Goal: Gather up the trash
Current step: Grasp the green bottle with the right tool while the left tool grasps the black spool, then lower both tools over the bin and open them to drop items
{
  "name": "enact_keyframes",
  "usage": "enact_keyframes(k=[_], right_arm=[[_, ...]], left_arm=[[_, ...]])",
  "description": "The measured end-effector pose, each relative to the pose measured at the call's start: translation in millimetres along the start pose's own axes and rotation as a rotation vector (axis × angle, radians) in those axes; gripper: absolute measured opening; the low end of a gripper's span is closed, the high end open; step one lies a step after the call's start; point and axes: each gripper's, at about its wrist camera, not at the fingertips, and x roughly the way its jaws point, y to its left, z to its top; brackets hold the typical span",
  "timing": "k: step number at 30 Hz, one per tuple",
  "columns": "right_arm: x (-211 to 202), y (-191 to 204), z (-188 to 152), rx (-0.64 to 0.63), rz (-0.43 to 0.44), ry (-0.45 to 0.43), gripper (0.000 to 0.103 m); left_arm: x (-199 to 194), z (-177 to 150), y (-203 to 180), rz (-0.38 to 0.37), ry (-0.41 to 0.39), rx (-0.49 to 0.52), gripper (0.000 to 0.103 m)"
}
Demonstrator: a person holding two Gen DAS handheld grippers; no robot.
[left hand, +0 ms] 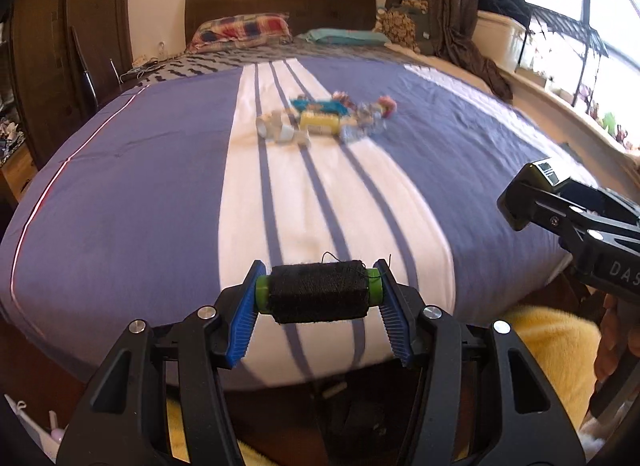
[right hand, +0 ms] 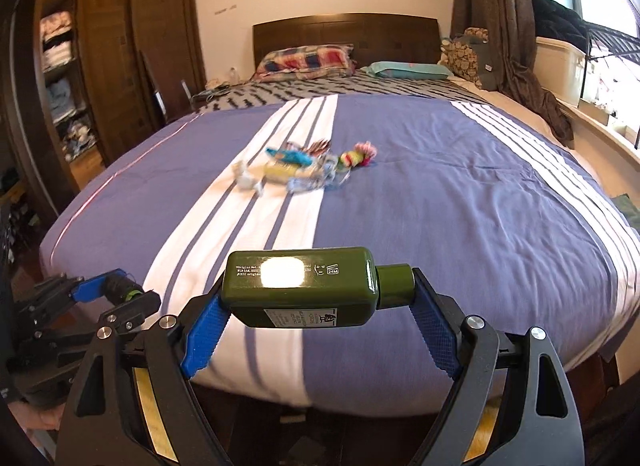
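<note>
- The bed point(right hand: 440, 185), under a blue-and-white striped cover, fills both views and serves as the sorting surface, in my judgement; both grippers sit out over its near edge.
- A blurred heap of wrappers and small packets point(left hand: 324, 117) lies on the white stripe mid-bed, well apart from both grippers: the trash left to gather.
- The right gripper point(right hand: 316, 318) is clenched on a dark green bottle point(right hand: 300, 286), gripped end to end, base against one pad and cap against the other, so it lies crosswise and cannot roll out.
- The left gripper point(left hand: 316, 314) grasps a spool of black thread point(left hand: 318, 292) by its green end flanges, again lengthwise, loose thread ends sticking up.
</note>
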Motion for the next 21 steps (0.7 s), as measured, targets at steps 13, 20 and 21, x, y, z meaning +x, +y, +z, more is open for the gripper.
enact_keyframes(k=[13, 20, 21], right_arm=[[12, 4, -87, 0.001, 0.018, 0.183, 0.085], [45, 4, -130, 0.014, 0.027, 0.329, 0.085], [48, 4, -134, 0.012, 0.024, 0.343, 0.085]], left_arm=[[17, -88, -6, -0.037, 0.177, -0.008, 0.052], [50, -128, -15, -0.063, 0.302, -0.002, 0.052], [56, -133, -16, -0.068, 0.319, 0.0, 0.052]])
